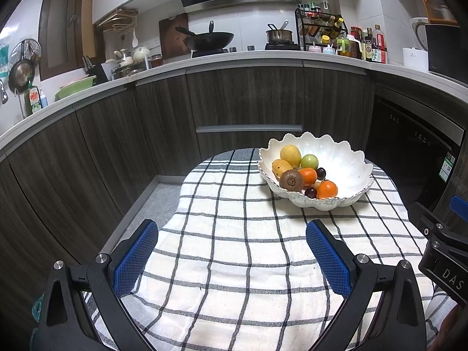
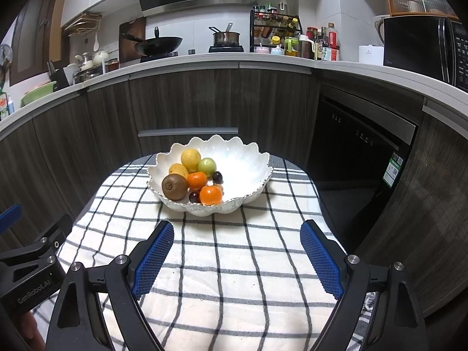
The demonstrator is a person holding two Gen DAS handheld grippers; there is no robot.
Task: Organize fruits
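Fruits (image 2: 193, 180) fill the white scalloped bowl (image 2: 251, 169) on checked cloth (image 2: 234, 263).

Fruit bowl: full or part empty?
Part empty. The fruits, kiwi included, crowd the left side of the white bowl; its right side is bare. Both grippers, left and right, are open, holding nothing.

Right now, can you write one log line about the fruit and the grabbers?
left gripper: open, empty | right gripper: open, empty | fruits: all in white bowl | bowl: on checked cloth
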